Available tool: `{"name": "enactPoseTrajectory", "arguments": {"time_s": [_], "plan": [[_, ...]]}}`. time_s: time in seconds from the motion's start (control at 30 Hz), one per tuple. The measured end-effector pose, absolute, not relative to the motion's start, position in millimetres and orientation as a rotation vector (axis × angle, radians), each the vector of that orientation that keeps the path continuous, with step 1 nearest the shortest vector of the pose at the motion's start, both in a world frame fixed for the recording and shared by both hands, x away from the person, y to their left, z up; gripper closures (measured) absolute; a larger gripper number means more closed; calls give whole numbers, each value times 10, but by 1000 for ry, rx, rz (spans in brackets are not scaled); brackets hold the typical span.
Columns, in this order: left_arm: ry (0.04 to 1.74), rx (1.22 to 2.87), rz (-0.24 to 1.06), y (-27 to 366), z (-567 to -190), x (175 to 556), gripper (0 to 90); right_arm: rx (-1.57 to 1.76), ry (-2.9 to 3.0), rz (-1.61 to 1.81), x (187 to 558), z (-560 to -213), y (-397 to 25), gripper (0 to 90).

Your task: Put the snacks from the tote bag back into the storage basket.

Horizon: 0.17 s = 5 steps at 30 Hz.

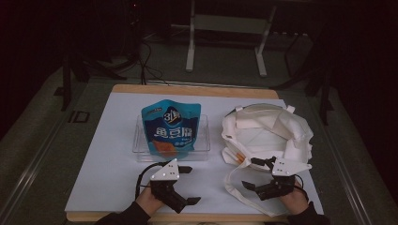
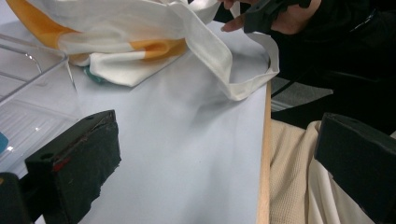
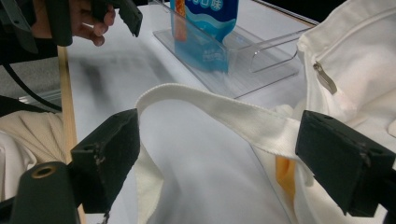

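Observation:
A blue snack bag stands upright in a clear plastic tray at the middle of the white table top. To its right lies a white tote bag with orange inside. Its strap loops toward the front edge. My right gripper is open at the bag's near side, and the strap runs across the gap between its jaws. My left gripper is open over bare table just in front of the tray.
The wooden front edge of the table runs close under both hands. A zipper pull hangs on the tote's side. Behind the table a white metal stand and cables rest on the dark floor.

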<state>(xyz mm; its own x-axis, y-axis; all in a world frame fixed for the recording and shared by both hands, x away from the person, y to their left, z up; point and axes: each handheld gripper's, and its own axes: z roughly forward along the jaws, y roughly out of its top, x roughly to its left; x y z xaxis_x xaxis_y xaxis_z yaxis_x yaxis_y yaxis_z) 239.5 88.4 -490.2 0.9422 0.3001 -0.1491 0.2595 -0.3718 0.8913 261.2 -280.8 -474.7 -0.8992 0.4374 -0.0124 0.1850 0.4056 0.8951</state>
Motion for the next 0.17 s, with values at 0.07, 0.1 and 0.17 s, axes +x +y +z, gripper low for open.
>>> {"name": "enactPoseTrajectory", "arguments": {"time_s": [0.07,0.1,0.17], "plan": [[410,1975,50,895,-4913,2402,6,554,2418,1502,2616,-4756,-2832,140],[412,1976,52,900,-4917,2406,6,557,2418,1508,2617,-4760,-2837,141],[421,1970,54,910,-4923,2410,6,553,2418,1500,2618,-4759,-2837,141]]}}
